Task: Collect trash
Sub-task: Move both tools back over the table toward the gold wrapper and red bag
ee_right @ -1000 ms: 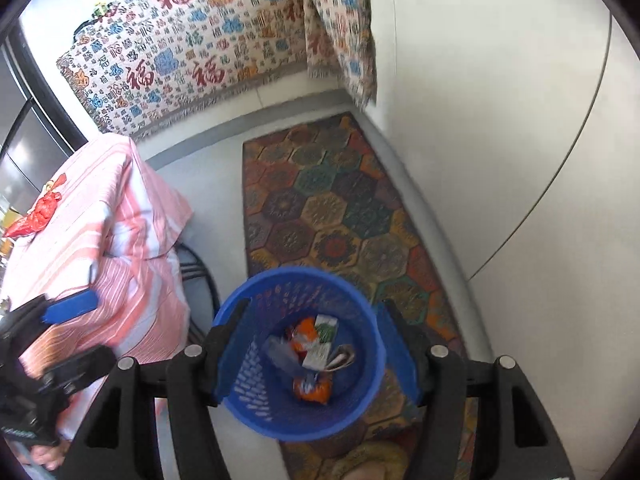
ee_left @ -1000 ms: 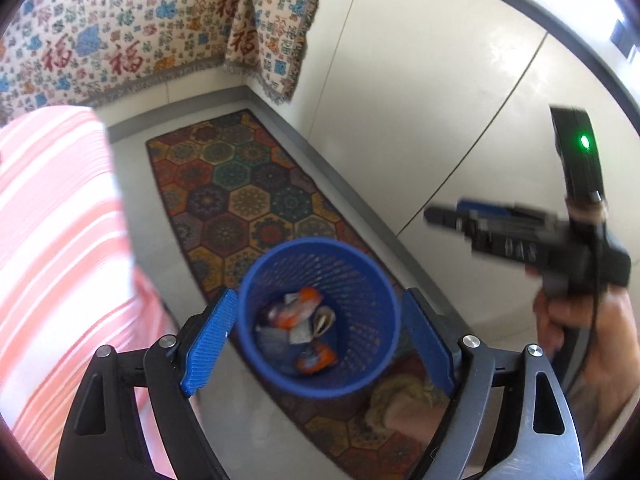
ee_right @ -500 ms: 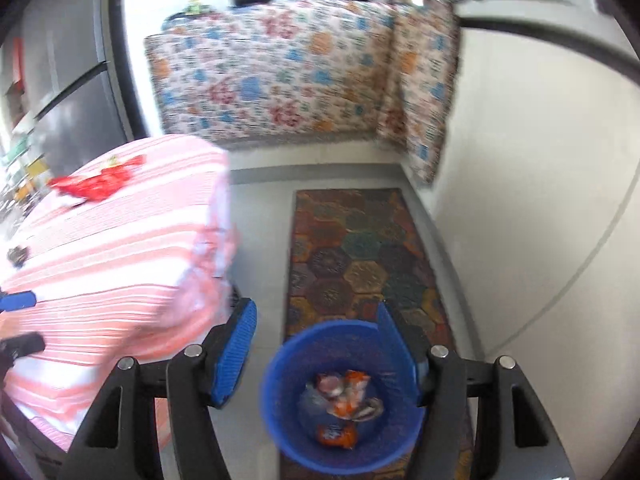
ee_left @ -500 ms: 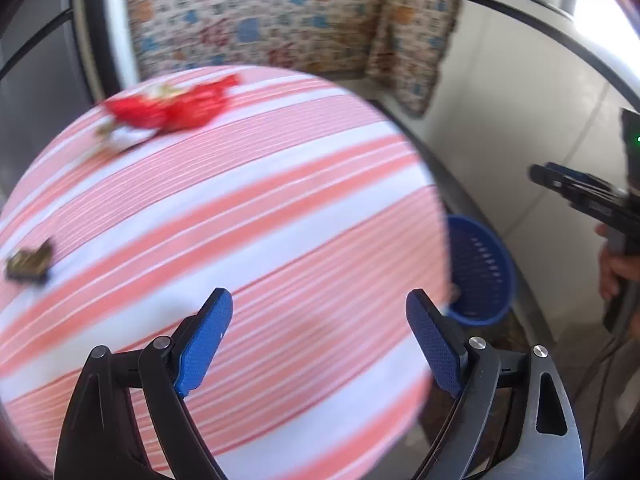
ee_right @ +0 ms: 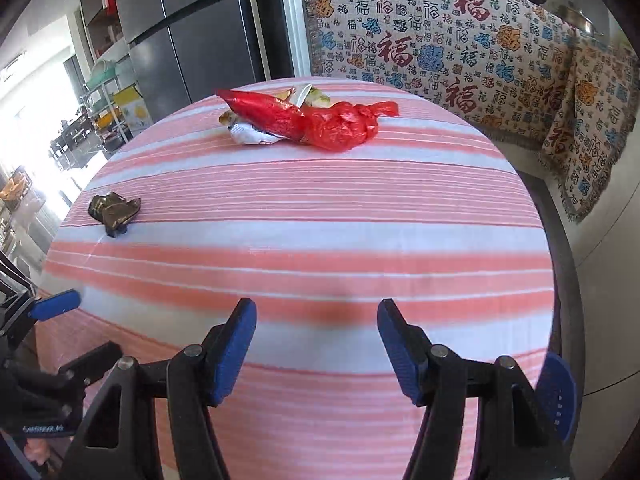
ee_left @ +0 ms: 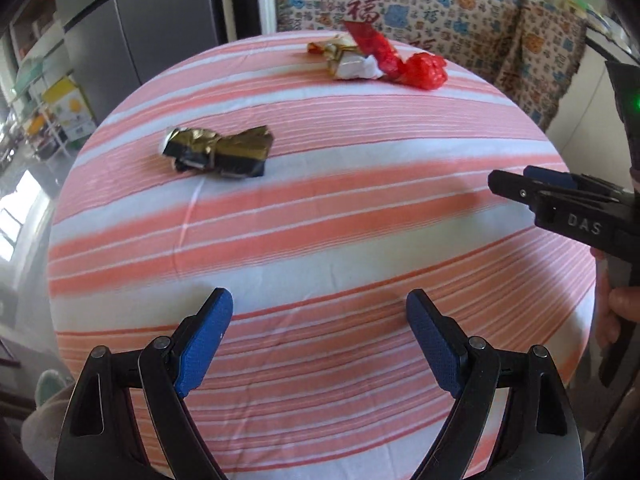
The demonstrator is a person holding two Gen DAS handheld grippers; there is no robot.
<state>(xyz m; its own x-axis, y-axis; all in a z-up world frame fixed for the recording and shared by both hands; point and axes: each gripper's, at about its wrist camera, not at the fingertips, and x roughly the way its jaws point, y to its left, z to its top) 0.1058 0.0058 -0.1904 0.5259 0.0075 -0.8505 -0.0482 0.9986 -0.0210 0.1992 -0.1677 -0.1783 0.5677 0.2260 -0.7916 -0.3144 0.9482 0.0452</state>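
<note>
A round table with a pink-and-white striped cloth fills both views; it also shows in the right wrist view. A crumpled dark gold wrapper lies on its left part, also in the right wrist view. A red plastic bag with foil wrappers lies at the far side, also in the right wrist view. My left gripper is open and empty over the near edge. My right gripper is open and empty; it also shows in the left wrist view.
The blue trash basket's rim peeks out low at the table's right edge. A patterned cloth covers the counter behind the table. A dark fridge stands at the back left.
Both grippers have swung up from the blue basket on the floor to face the table top. The wrappers have come into view and closer.
</note>
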